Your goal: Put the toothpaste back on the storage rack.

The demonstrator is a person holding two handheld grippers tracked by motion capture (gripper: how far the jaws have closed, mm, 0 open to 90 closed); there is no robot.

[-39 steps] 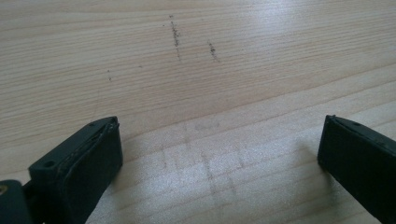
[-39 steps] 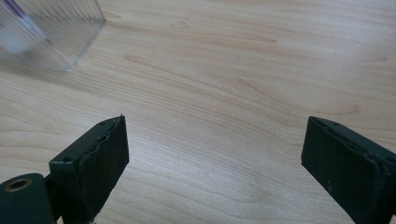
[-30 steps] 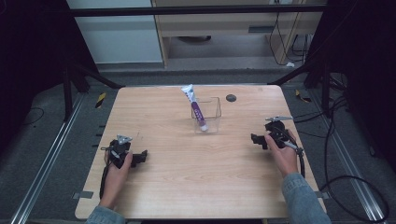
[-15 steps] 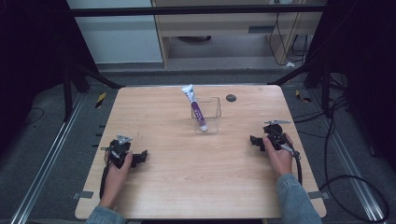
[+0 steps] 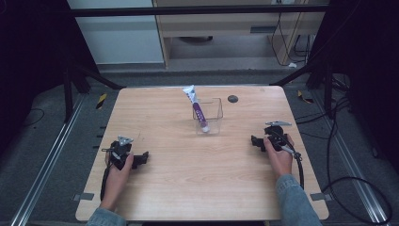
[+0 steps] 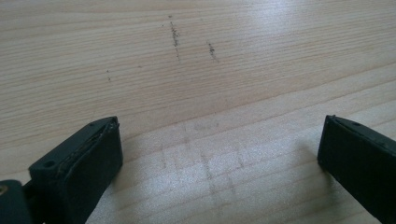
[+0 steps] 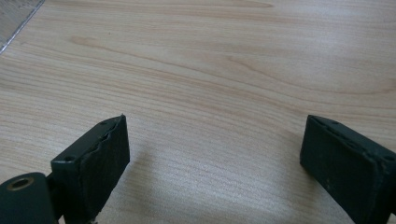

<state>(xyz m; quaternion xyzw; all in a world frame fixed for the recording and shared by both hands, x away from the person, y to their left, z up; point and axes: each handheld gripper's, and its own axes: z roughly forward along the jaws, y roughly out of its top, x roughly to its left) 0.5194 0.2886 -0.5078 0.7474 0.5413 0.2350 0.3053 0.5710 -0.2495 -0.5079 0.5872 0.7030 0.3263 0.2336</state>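
Observation:
A clear plastic box stands at the table's far middle, and a white and purple tube leans in it with its cap end down and its flat end sticking out up and to the left. My left gripper rests low on the wooden table at the near left, open, with bare wood between its jaws. My right gripper lies at the right side, open as well, its jaws over bare wood.
A small dark round disc lies near the table's far edge, right of the box. Cables run on the floor to the right of the table. Metal rails line the floor on both sides.
My right gripper has drifted slightly toward the near side and a little left. The left gripper has stayed in place.

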